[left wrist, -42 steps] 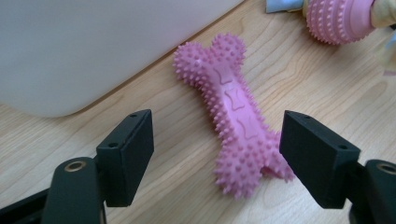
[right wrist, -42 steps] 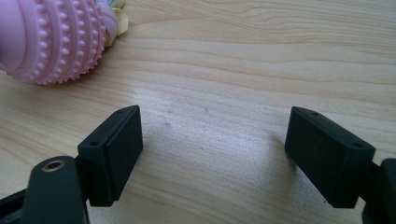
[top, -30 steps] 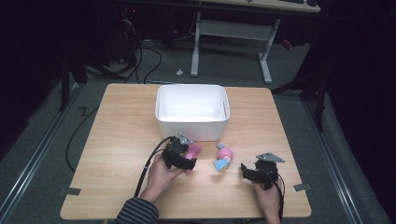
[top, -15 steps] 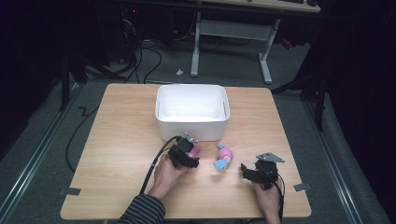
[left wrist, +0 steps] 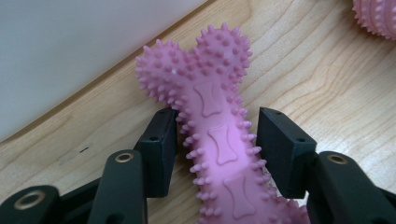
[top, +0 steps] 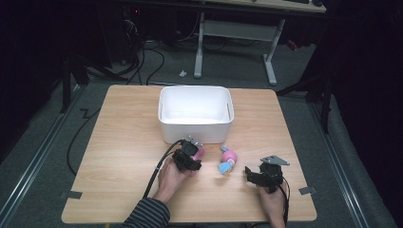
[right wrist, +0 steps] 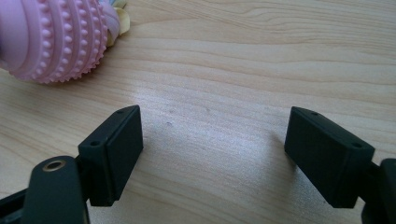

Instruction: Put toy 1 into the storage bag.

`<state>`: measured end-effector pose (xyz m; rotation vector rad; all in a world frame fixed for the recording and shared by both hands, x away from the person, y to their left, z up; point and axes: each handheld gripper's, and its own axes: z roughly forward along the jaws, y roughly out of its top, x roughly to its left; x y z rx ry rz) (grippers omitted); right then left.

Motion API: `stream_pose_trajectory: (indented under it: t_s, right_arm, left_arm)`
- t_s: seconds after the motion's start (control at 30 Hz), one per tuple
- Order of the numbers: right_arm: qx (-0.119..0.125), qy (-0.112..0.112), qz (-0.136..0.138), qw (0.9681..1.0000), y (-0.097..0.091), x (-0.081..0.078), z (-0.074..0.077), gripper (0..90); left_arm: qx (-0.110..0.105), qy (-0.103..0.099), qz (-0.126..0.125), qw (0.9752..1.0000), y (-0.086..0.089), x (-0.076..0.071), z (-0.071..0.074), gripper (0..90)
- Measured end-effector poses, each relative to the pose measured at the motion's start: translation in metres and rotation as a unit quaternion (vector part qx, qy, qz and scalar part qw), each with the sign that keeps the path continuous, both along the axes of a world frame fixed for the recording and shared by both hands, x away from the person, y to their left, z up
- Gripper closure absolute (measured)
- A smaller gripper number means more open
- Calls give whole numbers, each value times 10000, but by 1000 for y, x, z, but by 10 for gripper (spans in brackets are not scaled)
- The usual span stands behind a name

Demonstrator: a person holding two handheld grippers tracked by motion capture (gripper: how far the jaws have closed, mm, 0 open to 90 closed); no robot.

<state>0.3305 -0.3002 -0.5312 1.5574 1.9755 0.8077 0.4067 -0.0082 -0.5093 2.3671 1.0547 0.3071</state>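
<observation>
A dark room is surrounding the scene, with grey floor (top: 43,142) showing on all sides, black cables (top: 142,61) trailing across it at 11 o'clock, and the white legs of another desk (top: 233,42) standing at 12 o'clock. The light wooden surface (top: 123,142) is sitting in the middle of the high view, its grain running pale and bare over most of its area, with small tape marks at its near corners. A white bin (top: 196,114) is resting on the surface toward 12 o'clock, well apart from the near edge. Just below the bin's near wall, the pink spiky bone toy (left wrist: 217,135) is lying flat on the wood, its forked end pointing toward the bin. The left gripper (left wrist: 217,144) is reaching over it from 6 o'clock; its fingers have just been closing and are now pressing narrowly against the spikes on both sides of the toy's shaft. A pink and blue toy (top: 228,160) is lying near the centre of the surface, between the two hands. The right gripper (right wrist: 212,154) is resting toward 4 o'clock, its fingers standing wide over bare wood, with a pink ribbed toy end showing at 10 o'clock in its view.
</observation>
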Motion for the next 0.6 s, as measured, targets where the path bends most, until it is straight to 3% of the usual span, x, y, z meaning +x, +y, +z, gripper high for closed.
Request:
stream_pose_trajectory:
  t_s: [0.6]
  right_arm:
    - [0, 1, 4, 10000, 0, 0, 0, 195]
  left_arm:
    - [85, 30, -352, 9993, -1, -6, 3, 586]
